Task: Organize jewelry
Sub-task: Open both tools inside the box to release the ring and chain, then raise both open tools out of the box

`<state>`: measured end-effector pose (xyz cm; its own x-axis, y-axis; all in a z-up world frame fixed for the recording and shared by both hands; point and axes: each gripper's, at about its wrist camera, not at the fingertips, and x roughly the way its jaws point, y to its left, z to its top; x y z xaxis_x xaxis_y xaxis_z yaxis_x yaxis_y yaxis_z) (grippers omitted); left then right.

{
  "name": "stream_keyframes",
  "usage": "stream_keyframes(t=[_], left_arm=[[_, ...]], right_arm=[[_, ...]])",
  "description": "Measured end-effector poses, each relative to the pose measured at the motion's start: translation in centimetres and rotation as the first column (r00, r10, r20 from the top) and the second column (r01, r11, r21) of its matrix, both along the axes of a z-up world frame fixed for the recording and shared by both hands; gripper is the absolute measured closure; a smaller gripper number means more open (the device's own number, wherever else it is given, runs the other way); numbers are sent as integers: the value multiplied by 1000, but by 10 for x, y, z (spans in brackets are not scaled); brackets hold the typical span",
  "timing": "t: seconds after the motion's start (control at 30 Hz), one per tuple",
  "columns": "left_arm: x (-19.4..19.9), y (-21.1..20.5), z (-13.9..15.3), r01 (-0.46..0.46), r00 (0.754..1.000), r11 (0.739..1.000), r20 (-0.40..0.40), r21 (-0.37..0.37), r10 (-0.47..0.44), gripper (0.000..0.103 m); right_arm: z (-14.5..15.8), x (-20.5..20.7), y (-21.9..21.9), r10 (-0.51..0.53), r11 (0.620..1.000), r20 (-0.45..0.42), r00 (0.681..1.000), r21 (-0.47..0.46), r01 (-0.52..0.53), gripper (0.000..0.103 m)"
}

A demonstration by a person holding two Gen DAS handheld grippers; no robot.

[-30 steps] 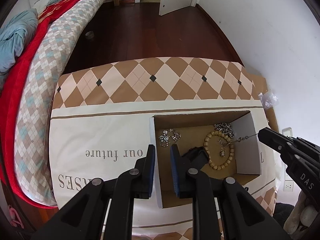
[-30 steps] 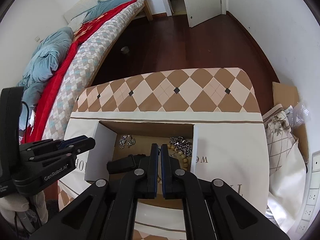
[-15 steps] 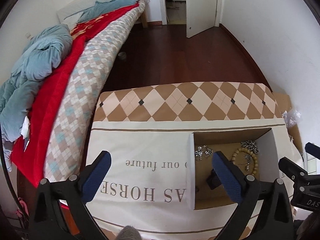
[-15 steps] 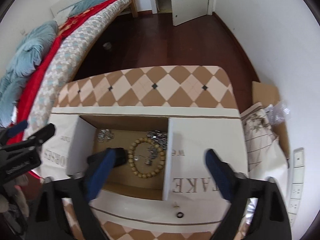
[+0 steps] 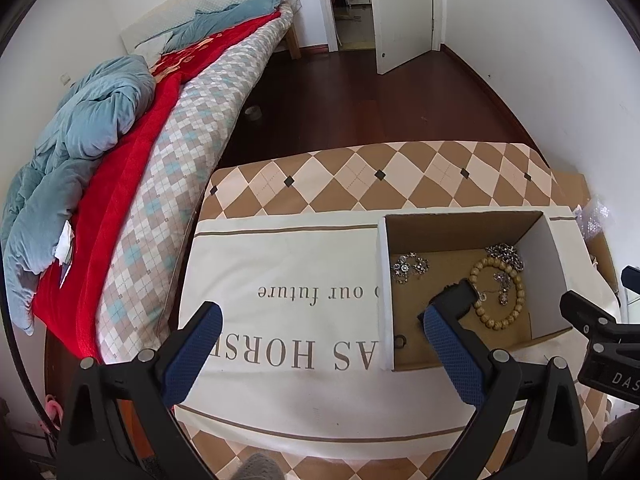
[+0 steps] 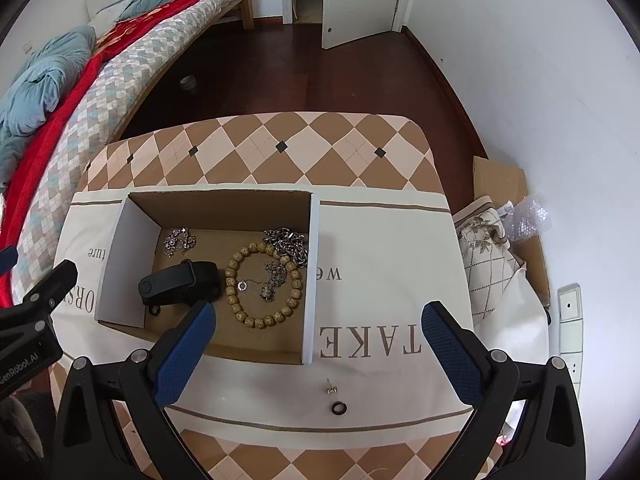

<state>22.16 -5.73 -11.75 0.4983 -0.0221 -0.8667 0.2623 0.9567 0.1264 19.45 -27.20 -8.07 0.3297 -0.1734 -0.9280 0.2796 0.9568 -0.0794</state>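
An open cardboard box (image 6: 314, 280) (image 5: 382, 280) sits on the cloth-covered table. It holds a wooden bead bracelet (image 6: 262, 285) (image 5: 500, 292), a silver chain (image 6: 290, 246) (image 5: 506, 254), a thin pendant necklace (image 6: 270, 280), silver earrings (image 6: 179, 240) (image 5: 408, 266) and a black band (image 6: 180, 282) (image 5: 454, 298). A dark ring (image 6: 338, 408) and a small stud earring (image 6: 331, 389) lie on the cloth in front of the box. My right gripper (image 6: 318, 354) is open and empty above the box's near right corner. My left gripper (image 5: 320, 354) is open and empty, left of the box.
A bed (image 5: 132, 152) with a red blanket and blue duvet runs along the left. Dark wood floor (image 6: 352, 80) lies beyond the table, with an open door (image 6: 360, 0) at the back. Cardboard, fabric and bubble wrap (image 6: 504, 240) pile up by the right wall.
Both grippers have opened wide and pulled back and up from the box. The thin necklace that the right gripper held now lies inside the bead bracelet.
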Motion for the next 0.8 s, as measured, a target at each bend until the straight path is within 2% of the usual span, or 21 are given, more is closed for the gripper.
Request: stream_keyframes(t=[0.33,0.8], left_arm=[[-32,1,26,5,999,1000,50,-26,-4,0],[-92,16,89,44,986,995,162,-94,-29,0]], right_arm=[[23,-26,7,-7,1000,43,999,-16,8,0],[98,-98,33,-3,998,208,978,-64,17,0]])
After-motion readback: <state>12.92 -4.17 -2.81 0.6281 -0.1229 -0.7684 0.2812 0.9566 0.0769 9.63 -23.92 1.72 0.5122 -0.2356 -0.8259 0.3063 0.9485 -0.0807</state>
